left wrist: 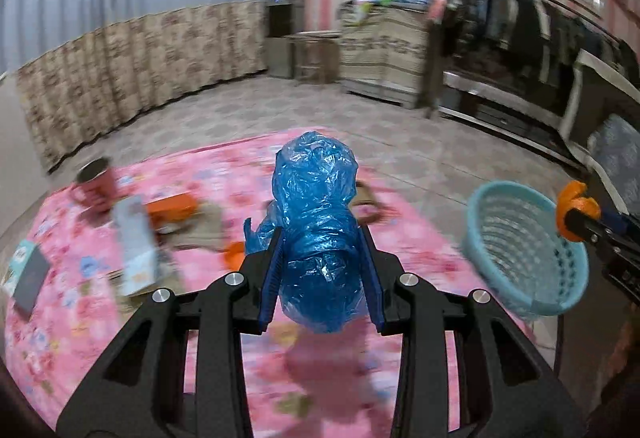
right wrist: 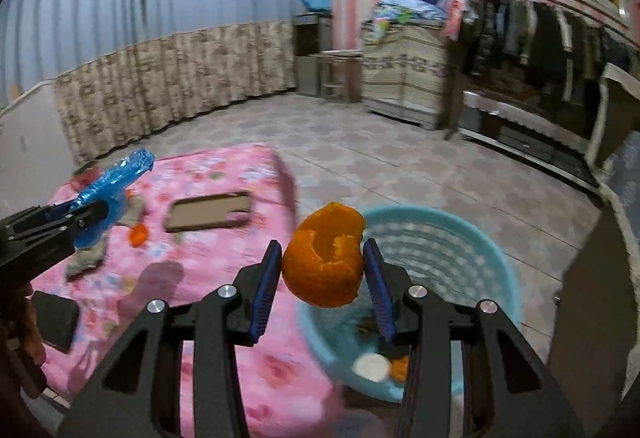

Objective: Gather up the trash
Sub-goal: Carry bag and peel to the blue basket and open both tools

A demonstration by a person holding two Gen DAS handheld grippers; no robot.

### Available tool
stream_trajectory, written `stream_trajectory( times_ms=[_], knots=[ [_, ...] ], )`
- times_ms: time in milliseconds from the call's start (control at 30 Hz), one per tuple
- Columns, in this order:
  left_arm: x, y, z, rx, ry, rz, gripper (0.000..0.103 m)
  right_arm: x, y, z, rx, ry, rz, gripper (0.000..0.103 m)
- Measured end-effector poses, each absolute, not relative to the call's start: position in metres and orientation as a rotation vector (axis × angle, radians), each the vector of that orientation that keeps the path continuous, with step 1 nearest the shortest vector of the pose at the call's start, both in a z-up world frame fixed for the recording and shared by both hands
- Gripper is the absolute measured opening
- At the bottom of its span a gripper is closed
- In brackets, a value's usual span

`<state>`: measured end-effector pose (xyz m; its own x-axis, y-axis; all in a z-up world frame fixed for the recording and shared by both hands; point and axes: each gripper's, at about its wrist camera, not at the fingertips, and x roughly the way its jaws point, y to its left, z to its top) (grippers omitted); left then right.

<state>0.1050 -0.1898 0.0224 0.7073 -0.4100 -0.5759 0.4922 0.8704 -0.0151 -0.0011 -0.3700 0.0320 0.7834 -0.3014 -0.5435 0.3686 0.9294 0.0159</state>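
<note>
Left to right across the pink cloth [left wrist: 224,174]. Far left, a red cup [left wrist: 94,180], a carton [left wrist: 136,246] and a dark card [left wrist: 30,276] lie blurred on the cloth; whether any of these is trash cannot be told.

Centre: the left gripper [left wrist: 324,250] pinches a crumpled blue bag [left wrist: 316,198] between its blue pads [left wrist: 272,270]; the bag stands well above the cloth, and a loose lobe hangs out to the left of the jaws. A small orange scrap [right wrist: 138,234] and a brown case [right wrist: 210,212] remain on the cloth behind it.

Right: the right gripper [right wrist: 324,266] clamps a hollow orange peel [right wrist: 324,258], held over the near rim of the blue basket [right wrist: 472,250], which sits off the right edge of the cloth and already holds a few scraps.

Risks, as judged:
- The peel is curved and thin; a squeeze may crack it, and pieces could drop on the cloth side of the rim.
- The bag is slippery and springy; it may slide from the pads, or cling to them on release.
- Both grippers seem bound for one basket and may collide at the rim.
- The light basket could tip if knocked.
</note>
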Motion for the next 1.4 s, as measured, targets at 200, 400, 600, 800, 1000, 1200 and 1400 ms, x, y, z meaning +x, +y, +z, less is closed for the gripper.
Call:
stream_trajectory(
  times_ms=[200,400,600,800,1000,1200,1400],
  knots=[
    [0.093,-0.254,0.014,0.177,0.632,-0.617,0.035,-0.024,-0.413,0.028,0.167,0.558,-0.489,0.042],
    [0.074,-0.315,0.010,0.240,0.615,-0.731,0.035,-0.030,-0.447,0.018,0.233,0.564,-0.541,0.042],
    [0.073,-0.370,0.009,0.269,0.647,-0.816,0.035,-0.038,-0.472,0.011,0.267,0.569,-0.581,0.042],
    [0.082,-0.396,0.006,0.282,0.669,-0.799,0.068,-0.041,-0.482,-0.002,0.282,0.598,-0.606,0.042],
    [0.098,-0.372,0.019,0.254,0.629,-0.697,0.083,-0.039,-0.479,-0.004,0.282,0.598,-0.598,0.042],
    [0.113,-0.326,0.027,0.205,0.613,-0.597,0.085,-0.021,-0.463,-0.011,0.263,0.619,-0.555,0.043],
    [0.111,-0.277,0.032,0.207,0.573,-0.496,0.088,0.001,-0.451,-0.012,0.239,0.616,-0.532,0.044]
  ],
)
